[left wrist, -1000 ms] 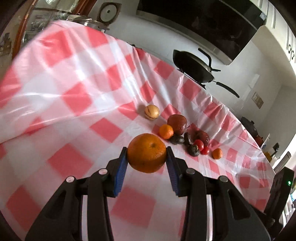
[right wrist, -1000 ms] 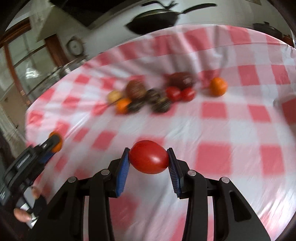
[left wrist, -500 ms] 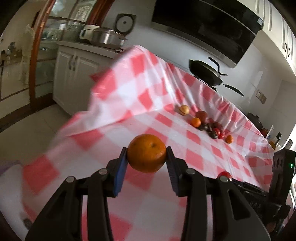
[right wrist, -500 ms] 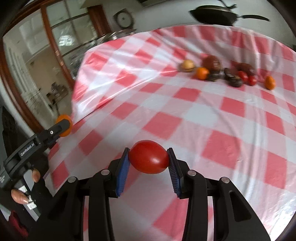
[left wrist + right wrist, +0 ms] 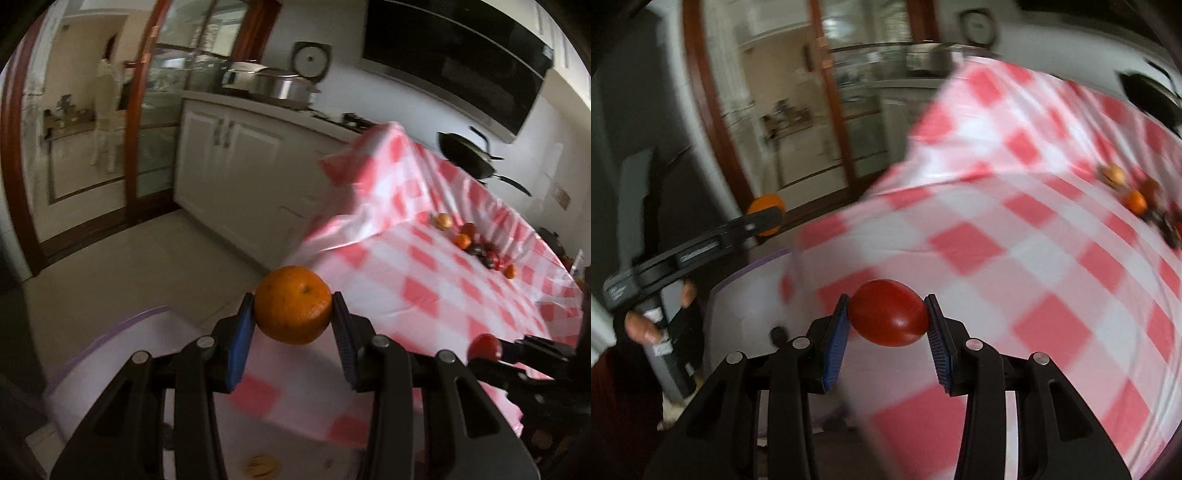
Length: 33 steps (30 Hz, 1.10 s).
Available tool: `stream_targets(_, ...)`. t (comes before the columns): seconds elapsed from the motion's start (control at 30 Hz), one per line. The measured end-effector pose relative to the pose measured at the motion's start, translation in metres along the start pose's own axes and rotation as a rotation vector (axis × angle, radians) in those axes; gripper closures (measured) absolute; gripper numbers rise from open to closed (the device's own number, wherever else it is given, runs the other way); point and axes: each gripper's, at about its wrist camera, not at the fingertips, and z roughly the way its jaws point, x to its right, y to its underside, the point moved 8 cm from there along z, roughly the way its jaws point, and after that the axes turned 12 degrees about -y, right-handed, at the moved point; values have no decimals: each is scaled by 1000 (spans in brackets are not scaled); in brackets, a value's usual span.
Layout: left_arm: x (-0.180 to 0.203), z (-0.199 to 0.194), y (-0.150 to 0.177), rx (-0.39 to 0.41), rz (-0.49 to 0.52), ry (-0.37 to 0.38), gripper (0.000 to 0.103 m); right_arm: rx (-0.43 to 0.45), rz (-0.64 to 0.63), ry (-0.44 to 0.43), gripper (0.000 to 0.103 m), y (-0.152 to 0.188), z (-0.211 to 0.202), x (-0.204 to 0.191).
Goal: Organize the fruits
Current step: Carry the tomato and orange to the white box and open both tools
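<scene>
Orange peel, dimpled, is seen clamped between the blue pads of the left gripper [image 5: 293,314]; the orange [image 5: 293,305] is held in the air past the table's near corner, over tiled floor. From the right wrist view the same fruit is glimpsed at far left, pinched at the tip of that gripper, with the person's hand [image 5: 646,325] wrapped round the handle below.

Right gripper [image 5: 887,321] jaws are closed on a red tomato [image 5: 888,312], held above the edge of the red-and-white checked tablecloth [image 5: 1015,236]. The tomato is also caught in the left wrist view at lower right.

Remaining fruit is noted in a loose cluster [image 5: 476,245] far back on the cloth, well apart from both grippers: a yellowish one, small oranges, dark and red pieces, too blurred to sort further.

A white bin with a purple rim [image 5: 122,332] is recorded just beside the table corner, below the held orange. A black wok [image 5: 467,155] is seen behind the table.
</scene>
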Motion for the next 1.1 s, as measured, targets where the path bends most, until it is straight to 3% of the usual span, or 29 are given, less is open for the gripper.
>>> stream_targets(0.3,-84,24,38,-109,-83,-133,62,-224,-207,-144,63,42,75,-86)
stream_targets(0.47,-111,62,77,-280,-55,-219,62,-469,-243,-216,63,93,138,-108)
stream_targets(0.67,-126,116,130,-517,93,-344,62,-688,-327,-236,63,142,187,-129)
stream_targets(0.83,-143,134,152,-614,32,-338,62,-763,-393,-238,63,160,199,-140)
stream_targets(1.1,-150,139,158,-648,42,-360,61,-811,-349,-210,62,167,205,-129)
